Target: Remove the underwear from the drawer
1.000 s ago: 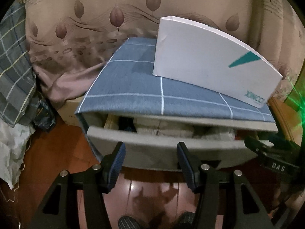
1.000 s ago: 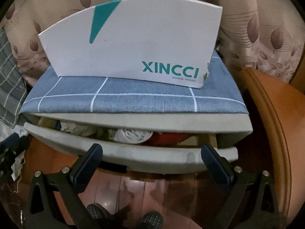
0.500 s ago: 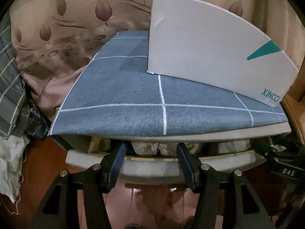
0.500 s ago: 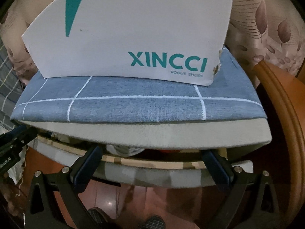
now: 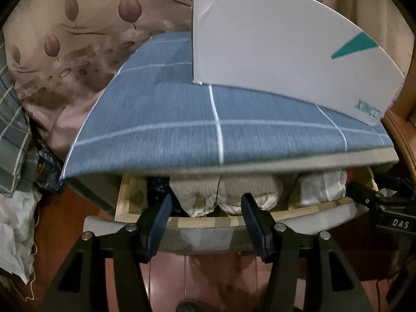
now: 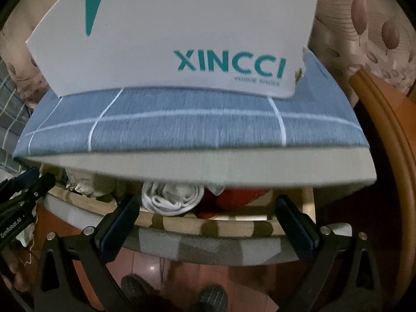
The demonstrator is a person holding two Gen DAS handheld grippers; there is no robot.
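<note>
Both hand-held grippers point level at the pulled-out drawer front. Left gripper, lower centre of the left wrist view, has its fingers spread with nothing between them, tips just over the wooden rim of the drawer. Right gripper, lower centre of the right wrist view, is spread wider, likewise empty, tips at the same rim.

Curtain with a leaf print fills the upper background. Blue checked cloth covers the cabinet top across mid-frame; a white shoe box printed XINCCI stands on it at upper right. Red-brown floor shows along the bottom edge. Plaid fabric hangs at the left edge.

Underwear lies rolled inside the open drawer. Left wrist view: two cream rolls directly ahead of the fingertips, a white roll to their right, a dark item to their left. Right wrist view only: a white rolled garment just right of the left fingertip, a red garment beside it, and a curved wooden frame at right. Each view catches the other gripper at its edge.
</note>
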